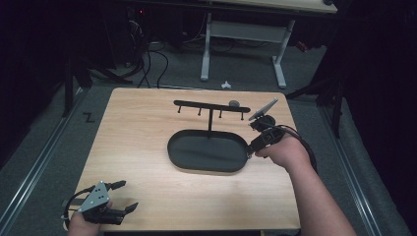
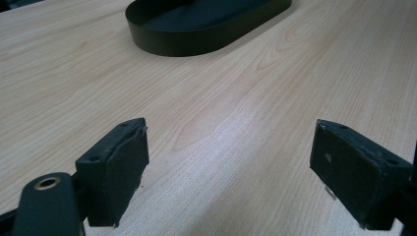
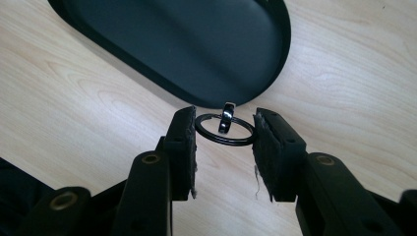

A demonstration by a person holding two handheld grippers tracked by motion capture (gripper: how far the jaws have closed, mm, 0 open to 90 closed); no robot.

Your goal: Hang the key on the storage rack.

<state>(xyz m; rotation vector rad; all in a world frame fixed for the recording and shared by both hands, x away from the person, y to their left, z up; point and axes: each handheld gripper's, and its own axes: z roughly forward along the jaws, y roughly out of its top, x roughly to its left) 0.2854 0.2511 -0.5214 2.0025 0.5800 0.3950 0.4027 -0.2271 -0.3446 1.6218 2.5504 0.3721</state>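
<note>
**Holding a key ring beside the tray**

Starting at 7 o'clock on the table [image 1: 147,147], the left gripper [image 1: 127,195] sits in the person's left hand [image 1: 81,225] near the front edge, its grey plate [image 1: 95,197] on top. Its jaws stand wide apart with nothing between them; the left gripper view shows bare wood in the gap between the two black pads [image 2: 115,169], and the near end of the tray [image 2: 196,37] well ahead at 12 o'clock.

At the table's middle lies the oval black tray [image 1: 206,167], dark inside. A thin post rises from its far side and carries a black hook bar [image 1: 211,105] with small pegs hanging under it. Something small and round [image 1: 234,103] rests at the bar's right end; what it is cannot be told.

At 3 o'clock the right hand [image 1: 285,155] holds the right gripper [image 1: 249,153] at the tray's right end, a cable [image 1: 307,147] looping back over the wrist. In the right gripper view, its jaws are partly closed on either side of a dark key ring [image 3: 224,129], the pads touching or nearly touching its rim; a firm clamp cannot be told. A small shiny ring [image 3: 227,117] is threaded on the key ring's far side. Both hang just outside the tray's rim [image 3: 275,73], over the wood.
</note>
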